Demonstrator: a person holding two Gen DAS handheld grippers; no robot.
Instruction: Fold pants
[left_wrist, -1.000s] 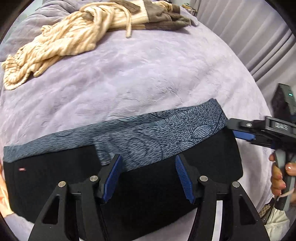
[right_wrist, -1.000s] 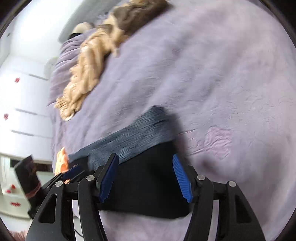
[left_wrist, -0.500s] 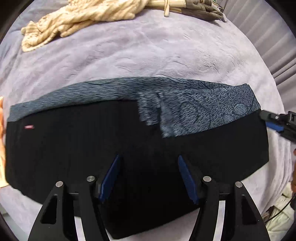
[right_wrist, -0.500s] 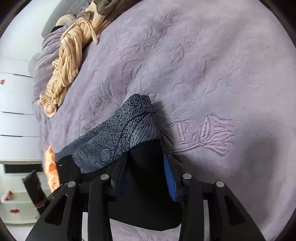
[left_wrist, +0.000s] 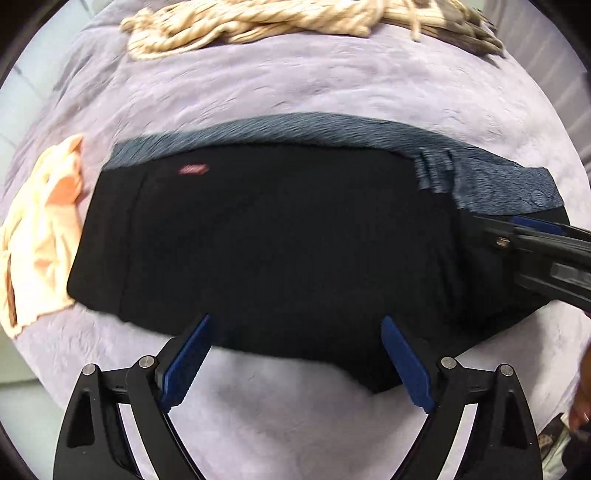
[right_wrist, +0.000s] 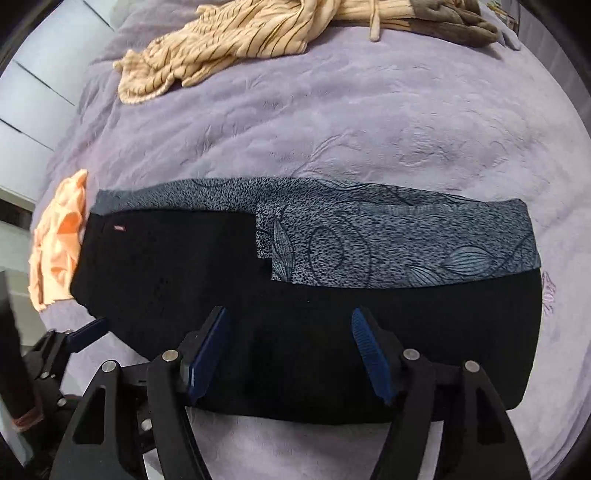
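Observation:
The black pants (left_wrist: 280, 243) lie folded in a wide band on the lilac bedspread, with a grey-blue leaf-patterned strip (right_wrist: 388, 243) along the far edge. They also show in the right wrist view (right_wrist: 295, 332). My left gripper (left_wrist: 295, 365) is open and empty, just off the near edge of the pants. My right gripper (right_wrist: 291, 350) is open and empty over the near edge of the black cloth. The right gripper's fingers (left_wrist: 532, 240) show over the right end of the pants in the left wrist view.
A beige striped garment (right_wrist: 236, 40) and a brown one (right_wrist: 450, 22) lie at the far side of the bed. An orange cloth (right_wrist: 59, 243) lies at the pants' left end. The lilac bedspread (right_wrist: 332, 129) spreads between them.
My right gripper, shut on the pants' right end half a second ago, has opened and let go. My left gripper pulled back off the pants toward the near edge, staying open.

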